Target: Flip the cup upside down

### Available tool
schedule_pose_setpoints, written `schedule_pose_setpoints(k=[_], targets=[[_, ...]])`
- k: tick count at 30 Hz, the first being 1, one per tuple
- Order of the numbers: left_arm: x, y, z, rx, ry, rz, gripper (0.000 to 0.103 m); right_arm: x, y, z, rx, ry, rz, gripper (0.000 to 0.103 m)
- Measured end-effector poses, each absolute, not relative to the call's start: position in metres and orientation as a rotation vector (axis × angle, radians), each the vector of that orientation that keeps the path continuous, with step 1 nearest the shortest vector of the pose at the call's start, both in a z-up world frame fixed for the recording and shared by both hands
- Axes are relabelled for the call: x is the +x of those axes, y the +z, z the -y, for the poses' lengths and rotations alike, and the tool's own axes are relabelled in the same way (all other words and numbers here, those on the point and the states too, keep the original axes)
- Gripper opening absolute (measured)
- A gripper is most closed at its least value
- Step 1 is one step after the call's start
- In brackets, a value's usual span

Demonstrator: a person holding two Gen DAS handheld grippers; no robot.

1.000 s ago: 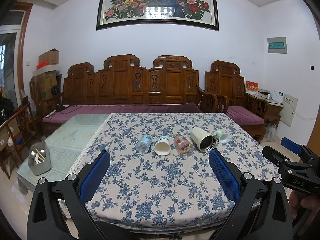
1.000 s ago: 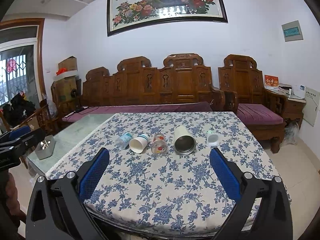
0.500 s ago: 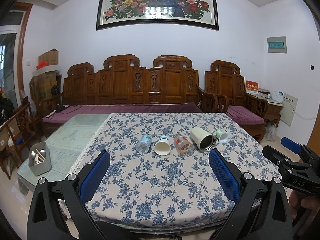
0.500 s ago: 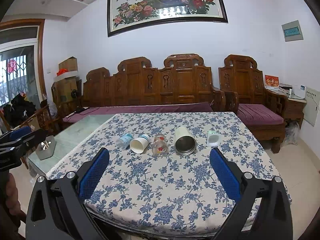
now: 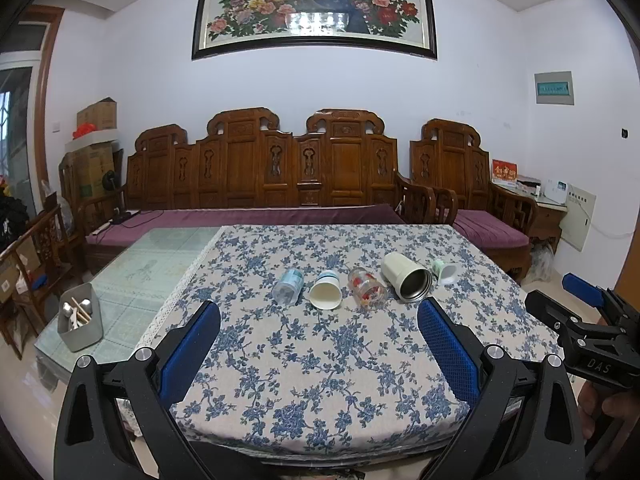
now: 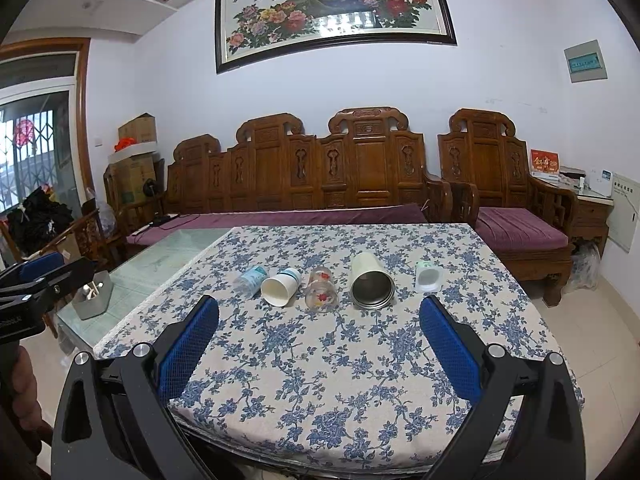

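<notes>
1. The left gripper point(image 5: 319, 334) is held at the near edge of the table point(image 5: 320, 380), its blue-padded fingers point(image 5: 188, 354) spread wide apart with nothing between them.
2. The right gripper point(image 6: 319, 334) is held the same way at the near edge, fingers point(image 6: 448, 350) wide apart and holding nothing.
3. Each gripper shows in the other's view: the right one at the far right edge of the left camera, the left one at the far left edge of the right camera.
4. Five cups lie on their sides in a row across the middle of the flowered tablecloth point(image 6: 344, 364), well apart from both grippers.
5. From left to right they are a clear plastic cup point(image 5: 288, 285) with a blue label, a white paper cup point(image 5: 326, 290), a glass cup point(image 5: 366, 289) with red marks, a tall white metal-lined cup point(image 5: 406, 281), and a small pale green cup point(image 5: 444, 271).
6. The paper cup point(image 6: 280, 286), the glass cup point(image 6: 321, 288), the tall cup point(image 6: 371, 285) and the small green cup point(image 6: 427, 276) all have their mouths turned toward the cameras.
7. The paper cup lies just beside the clear plastic cup point(image 6: 251, 278).
8. A grey tub point(image 5: 80, 322) holding utensils stands on the bare glass part of the table, left of the cloth.
9. A carved wooden bench point(image 5: 264, 168) with a purple cushion stands behind the table, under a framed peacock painting point(image 5: 314, 6).
</notes>
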State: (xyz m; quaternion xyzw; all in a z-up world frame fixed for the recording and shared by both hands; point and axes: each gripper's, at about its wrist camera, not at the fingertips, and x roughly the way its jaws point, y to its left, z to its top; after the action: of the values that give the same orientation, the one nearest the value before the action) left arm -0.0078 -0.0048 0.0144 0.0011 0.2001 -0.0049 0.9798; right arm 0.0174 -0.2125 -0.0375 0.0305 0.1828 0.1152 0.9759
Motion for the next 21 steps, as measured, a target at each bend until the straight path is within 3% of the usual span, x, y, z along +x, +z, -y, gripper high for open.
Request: schedule_pose_setpoints(k=[11,21], targets=[[0.002,0.004,-0.001,-0.001,-0.018,-0.443,0.095,0.027,-0.050,0.210,0.069,0.254,-0.402,0.101],[0.047,-0.030,-0.012,0.046,-0.046,-0.586,0.095,0.071,-0.085,0.198,0.045,0.296,-0.493,0.101]])
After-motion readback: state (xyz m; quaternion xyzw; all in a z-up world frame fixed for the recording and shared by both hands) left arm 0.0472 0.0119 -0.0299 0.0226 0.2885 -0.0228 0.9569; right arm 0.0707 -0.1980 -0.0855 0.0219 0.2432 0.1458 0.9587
